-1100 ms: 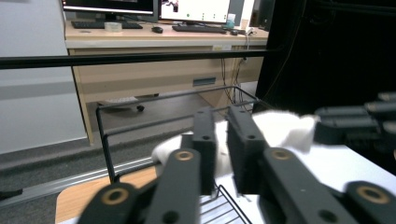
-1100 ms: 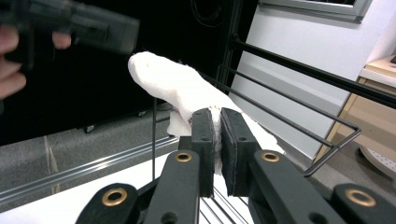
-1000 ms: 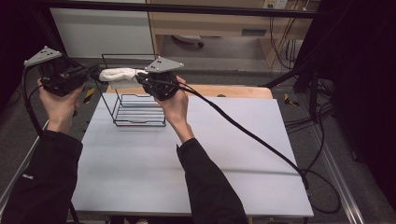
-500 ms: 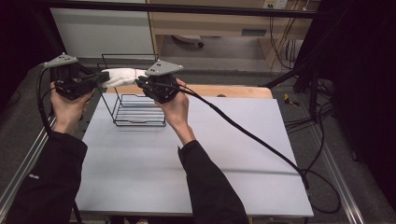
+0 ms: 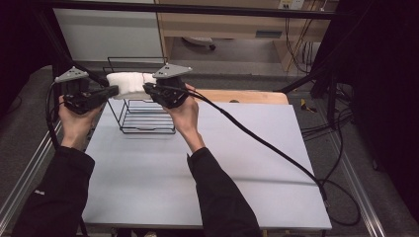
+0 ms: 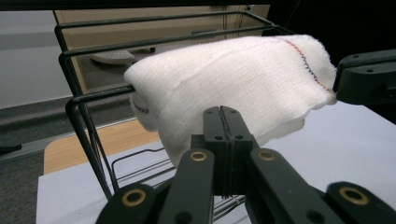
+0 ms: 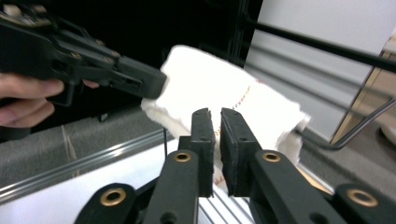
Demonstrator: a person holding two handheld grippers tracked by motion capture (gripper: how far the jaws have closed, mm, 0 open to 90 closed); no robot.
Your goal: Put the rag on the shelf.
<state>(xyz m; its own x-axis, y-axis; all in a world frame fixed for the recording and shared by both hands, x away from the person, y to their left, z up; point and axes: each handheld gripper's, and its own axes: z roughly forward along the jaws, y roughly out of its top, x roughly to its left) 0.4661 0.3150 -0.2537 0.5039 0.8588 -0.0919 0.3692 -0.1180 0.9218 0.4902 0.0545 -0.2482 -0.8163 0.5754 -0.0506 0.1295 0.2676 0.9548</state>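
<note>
Two hand-held grippers meet over a black wire rack (image 5: 141,118) at the far left of a pale grey table (image 5: 207,173), a folded white cloth (image 5: 129,83) stretched between them. Left gripper (image 5: 112,91), carried in the person's left hand (image 5: 75,121), has its jaws pressed together on the near edge of the cloth; from its own camera the two black jaws (image 6: 223,135) stand flush against each other with the woven fabric (image 6: 233,84) rising straight out of them. Right gripper (image 5: 148,88), in the right hand (image 5: 184,111), clamps the opposite end of the same cloth; its own camera shows the jaws (image 7: 217,140) with only a thin slit between them and a fold of the cloth (image 7: 224,100) caught in that slit.

Held aloft, the cloth hangs level with the rack's top rail, just ahead of both sets of jaws and clear of the tabletop. A thin line of red and blue stitching runs along its edge near the right gripper. Behind the cloth, the rack's upper bars (image 6: 154,42) cross the left gripper view, and the rack's wire floor lies below the grippers. A thick black cable (image 5: 267,145) trails from the right gripper across the table to the far right edge. Grey three-cornered plates top both tools. Dark sleeves (image 5: 217,197) cover both forearms.
</note>
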